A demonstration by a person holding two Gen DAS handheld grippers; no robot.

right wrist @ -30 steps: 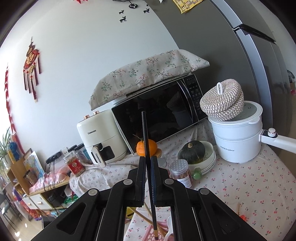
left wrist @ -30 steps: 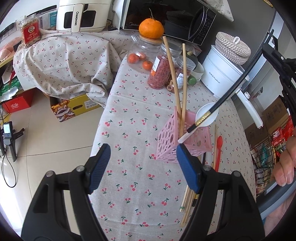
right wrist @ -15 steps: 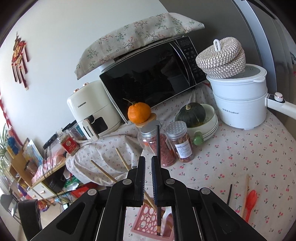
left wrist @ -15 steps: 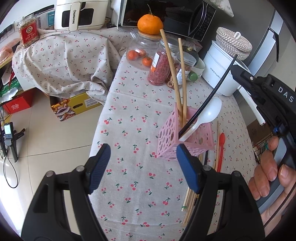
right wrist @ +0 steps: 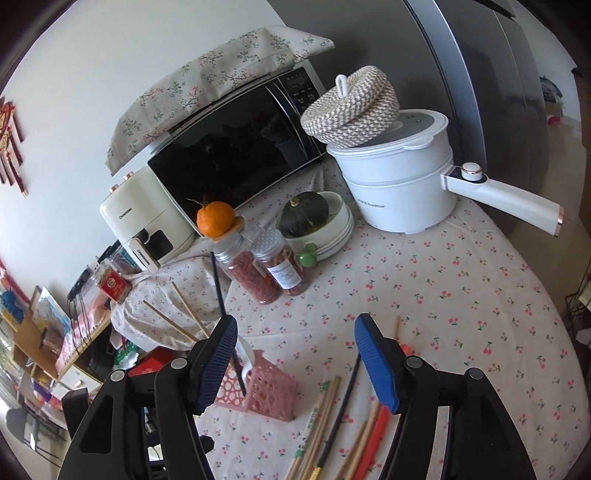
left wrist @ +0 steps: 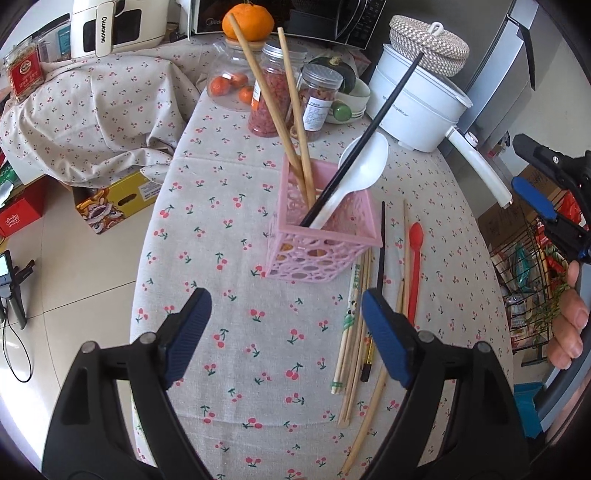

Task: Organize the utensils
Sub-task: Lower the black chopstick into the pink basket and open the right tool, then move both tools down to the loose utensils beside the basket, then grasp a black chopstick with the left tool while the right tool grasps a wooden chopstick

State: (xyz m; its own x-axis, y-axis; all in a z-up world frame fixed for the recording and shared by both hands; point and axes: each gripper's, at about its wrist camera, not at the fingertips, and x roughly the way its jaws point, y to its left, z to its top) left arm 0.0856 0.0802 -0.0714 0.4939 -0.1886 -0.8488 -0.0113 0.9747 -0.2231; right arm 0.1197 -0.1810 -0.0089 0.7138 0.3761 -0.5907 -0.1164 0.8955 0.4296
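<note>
left wrist view has the left gripper hanging over the cherry-print tablecloth with its jaws opening and nothing between them. just ahead sits the pink holder, already holding two wooden chopsticks, a white spoon and a black chopstick leaning out toward the white pot. loose utensils lie on the cloth just right of the holder: another black chopstick, a red spoon and a bunch of bamboo chopsticks, partly tucked under the left gripper's right finger. behind the holder it's pretty crowded: jars of red stuff, an orange, a dark squash in a bowl, the microwave. right wrist view shows the right gripper with its jaws opening too, empty, off to the side of the holder, above the loose chopsticks. a hand grips its handle at the edge of the left view.
</note>
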